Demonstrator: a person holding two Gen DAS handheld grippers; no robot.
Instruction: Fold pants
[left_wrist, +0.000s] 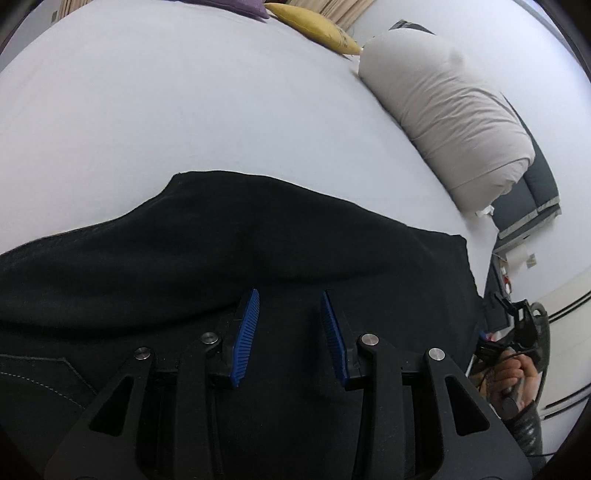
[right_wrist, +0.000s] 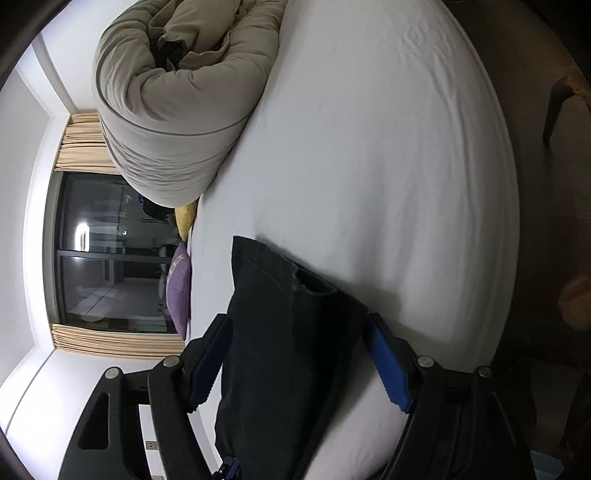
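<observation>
Black pants (left_wrist: 236, 243) lie folded on the white bed (left_wrist: 184, 110); right gripper (right_wrist: 299, 354) spread clear, left gripper (left_wrist: 290, 336) part-open, apparently gripping nothing, so next needs a fresh edge grasp

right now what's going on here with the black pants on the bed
A person with a gripper in each hand is folding black pants on a white bed. The left gripper hovers over the pants with its jaws partly apart and no cloth pinched between them. The right gripper is wide open astride the narrow folded end of the pants, its pads not pressing the fabric. A rolled beige duvet lies along the far side of the bed, with a yellow cushion and a purple cushion beyond.
</observation>
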